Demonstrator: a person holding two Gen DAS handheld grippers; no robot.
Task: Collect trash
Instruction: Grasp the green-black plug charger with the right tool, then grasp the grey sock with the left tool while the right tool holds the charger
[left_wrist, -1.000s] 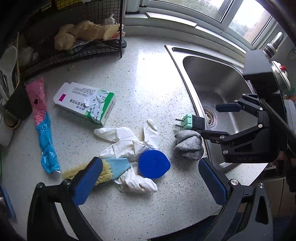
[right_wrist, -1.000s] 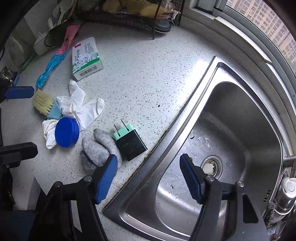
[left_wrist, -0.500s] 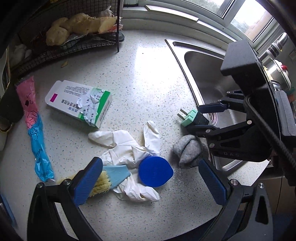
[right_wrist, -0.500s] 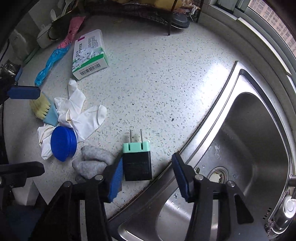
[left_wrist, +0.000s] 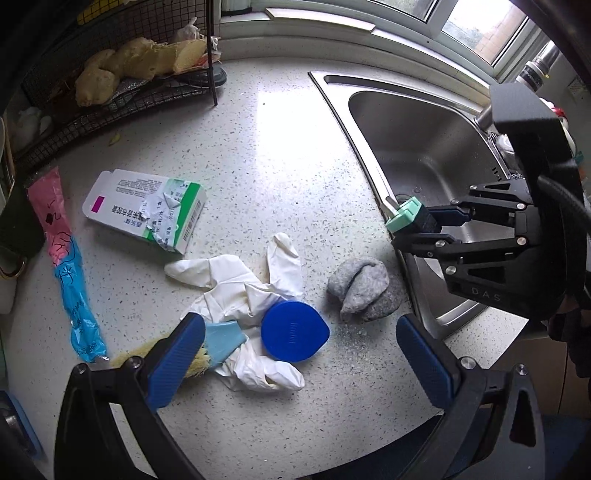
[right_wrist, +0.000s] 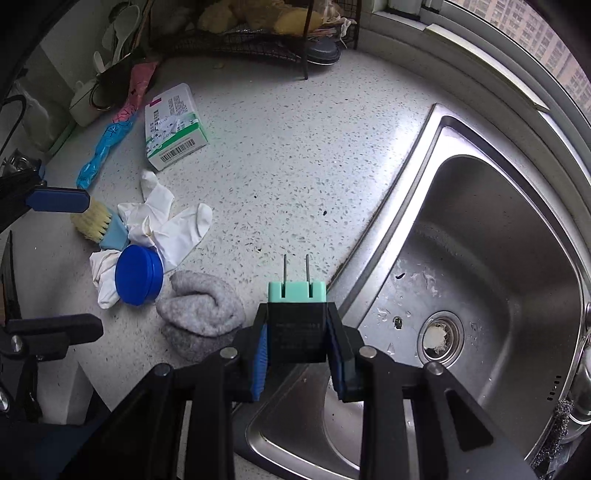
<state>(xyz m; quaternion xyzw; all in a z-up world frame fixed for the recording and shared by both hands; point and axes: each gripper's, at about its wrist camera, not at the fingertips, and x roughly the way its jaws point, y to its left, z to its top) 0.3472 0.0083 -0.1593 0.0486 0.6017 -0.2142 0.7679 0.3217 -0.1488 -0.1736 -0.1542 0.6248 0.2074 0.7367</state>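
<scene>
My right gripper (right_wrist: 296, 341) is shut on a black plug adapter with a mint green face (right_wrist: 296, 317), held above the counter beside the sink rim; it also shows in the left wrist view (left_wrist: 408, 218). My left gripper (left_wrist: 299, 354) is open and empty above white gloves (left_wrist: 243, 291), a blue round lid (left_wrist: 293, 331) and a brush (left_wrist: 207, 349). A grey sock (left_wrist: 364, 288) lies on the counter by the sink. A torn green and white box (left_wrist: 147, 212) and a pink and blue wrapper (left_wrist: 66, 266) lie to the left.
A steel sink (right_wrist: 480, 280) fills the right side. A black wire rack (left_wrist: 110, 92) holding ginger roots stands at the back left. A window sill (left_wrist: 332, 22) runs along the back. The speckled counter (left_wrist: 258, 155) lies between them.
My right gripper closed on the plug adapter and lifted it off the counter. My left gripper stayed open over the gloves and lid.
</scene>
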